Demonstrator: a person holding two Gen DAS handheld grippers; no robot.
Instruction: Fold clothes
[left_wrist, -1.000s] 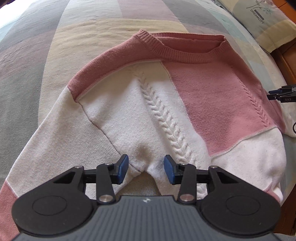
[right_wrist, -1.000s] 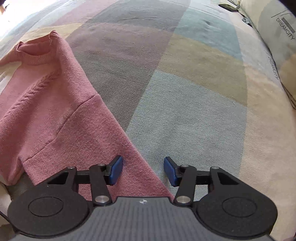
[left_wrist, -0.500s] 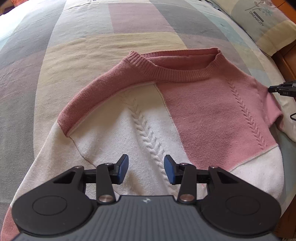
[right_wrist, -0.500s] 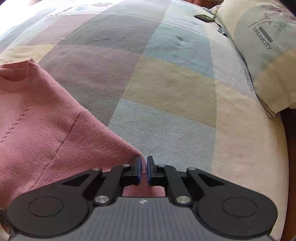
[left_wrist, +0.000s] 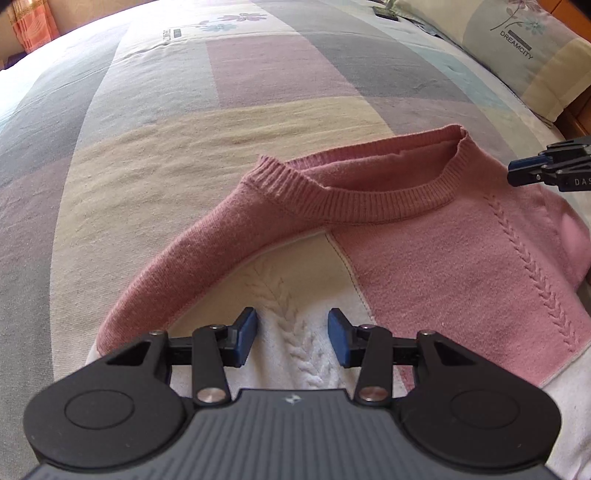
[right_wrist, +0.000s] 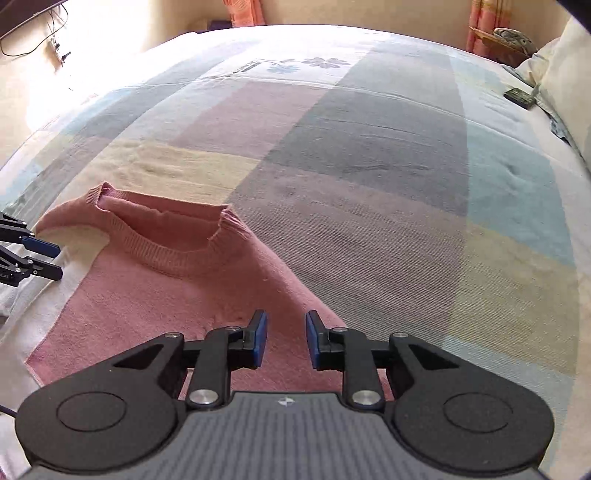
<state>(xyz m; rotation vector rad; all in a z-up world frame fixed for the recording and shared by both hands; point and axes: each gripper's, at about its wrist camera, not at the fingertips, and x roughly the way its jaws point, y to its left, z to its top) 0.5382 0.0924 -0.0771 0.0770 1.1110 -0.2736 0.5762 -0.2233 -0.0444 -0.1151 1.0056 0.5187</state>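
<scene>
the bed (left_wrist: 155, 155) fills both of your views, its cover in wide blocks of grey, mauve, cream and pale blue, with a flower print at the far end. a pillow (left_wrist: 524, 48) printed with "dreamcity" lies along the right side in your left view.

the sweater (left_wrist: 443, 266) lies flat on the cover, pink over the shoulders and one side of the chest, white on the other side and lower down. its ribbed collar (left_wrist: 369, 199) points away from you, toward the flower print, so its long axis runs from your grippers out to the far end of the bed. the hem and lower body are hidden under the gripper bodies in both views, and neither sleeve shows in full; how they lie you cannot tell.

your left gripper (left_wrist: 291, 341) hangs over the white cable-knit panel, jaws spread wide with nothing between them. your right gripper (right_wrist: 283, 339) sits over the pink shoulder near the sweater's right edge, jaws parted, with no cloth pinched between them. whether either pad touches the knit is hard to make out.

a small dark object (right_wrist: 521, 96) lies near the pillow, too small to identify.
</scene>
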